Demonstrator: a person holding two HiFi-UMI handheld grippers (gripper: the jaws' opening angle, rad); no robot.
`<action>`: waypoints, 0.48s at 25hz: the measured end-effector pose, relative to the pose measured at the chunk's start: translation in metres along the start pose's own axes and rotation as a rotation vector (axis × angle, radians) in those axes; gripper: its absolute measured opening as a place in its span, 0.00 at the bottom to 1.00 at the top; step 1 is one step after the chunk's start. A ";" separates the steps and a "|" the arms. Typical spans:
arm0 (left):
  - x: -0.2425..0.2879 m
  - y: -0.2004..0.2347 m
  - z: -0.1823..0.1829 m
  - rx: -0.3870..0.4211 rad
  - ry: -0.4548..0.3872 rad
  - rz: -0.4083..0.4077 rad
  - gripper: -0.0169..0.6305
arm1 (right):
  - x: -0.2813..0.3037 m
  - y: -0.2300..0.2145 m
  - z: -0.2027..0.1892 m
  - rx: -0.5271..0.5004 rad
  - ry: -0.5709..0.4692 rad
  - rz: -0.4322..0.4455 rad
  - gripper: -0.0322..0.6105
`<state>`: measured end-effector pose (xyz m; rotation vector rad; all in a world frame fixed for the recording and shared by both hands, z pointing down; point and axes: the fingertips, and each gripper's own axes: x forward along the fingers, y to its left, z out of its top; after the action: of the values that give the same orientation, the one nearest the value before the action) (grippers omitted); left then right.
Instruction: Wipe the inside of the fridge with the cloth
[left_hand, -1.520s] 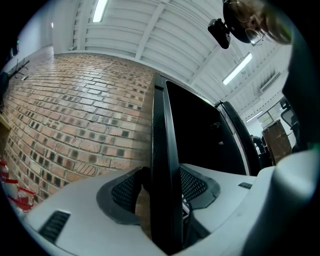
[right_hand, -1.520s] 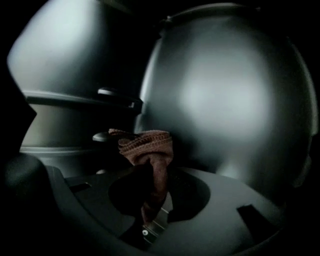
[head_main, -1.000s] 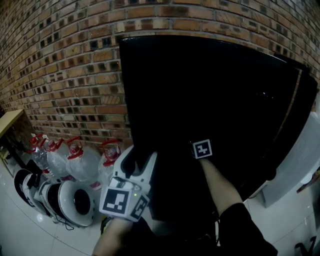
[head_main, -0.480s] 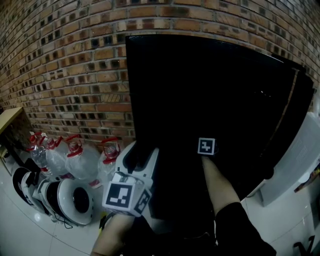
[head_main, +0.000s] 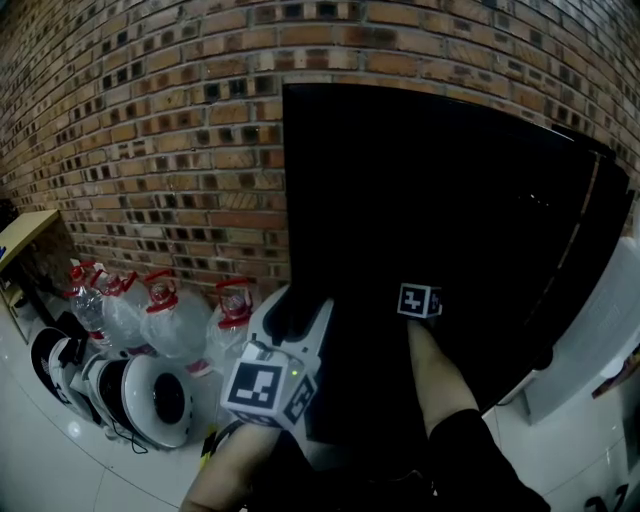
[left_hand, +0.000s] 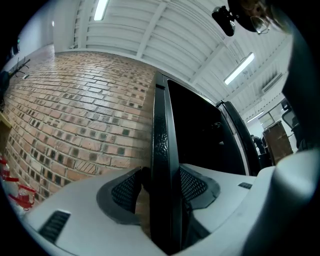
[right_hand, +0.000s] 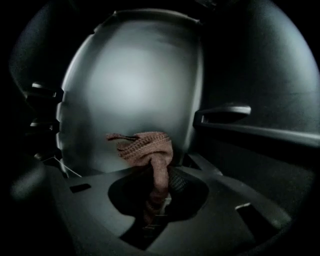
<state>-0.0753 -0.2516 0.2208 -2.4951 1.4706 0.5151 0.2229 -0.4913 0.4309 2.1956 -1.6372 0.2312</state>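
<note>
The black fridge (head_main: 450, 220) stands against a brick wall, and its inside is dark in the head view. My left gripper (head_main: 290, 318) is shut on the fridge's black door edge (left_hand: 162, 140), which runs upright between the jaws of the left gripper (left_hand: 161, 186). My right arm reaches into the fridge; only its marker cube (head_main: 420, 300) shows there. In the right gripper view, the right gripper (right_hand: 157, 186) is shut on a brownish-pink cloth (right_hand: 145, 147), bunched against the pale inner wall (right_hand: 130, 85).
Several water jugs with red caps (head_main: 165, 320) and round white-and-black devices (head_main: 150, 400) sit on the floor to the left. A white appliance (head_main: 600, 340) stands at the right. A shelf rail (right_hand: 225, 112) juts out on the right inside the fridge.
The right gripper's cube has shifted a little and turned inside the fridge. The left gripper stays on the door edge. The head view has swung slightly, so the fridge sits further right.
</note>
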 end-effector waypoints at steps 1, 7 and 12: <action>0.001 0.000 0.000 0.001 0.003 -0.001 0.37 | -0.001 -0.001 0.001 0.014 -0.006 0.004 0.17; 0.001 0.003 0.000 -0.002 -0.014 0.004 0.37 | -0.021 0.030 0.021 0.094 -0.164 0.260 0.17; -0.002 0.003 -0.002 -0.012 -0.014 -0.001 0.37 | -0.096 0.046 0.024 0.087 -0.290 0.503 0.17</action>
<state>-0.0782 -0.2525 0.2236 -2.4959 1.4653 0.5418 0.1480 -0.4269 0.3843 1.9044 -2.3700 0.1229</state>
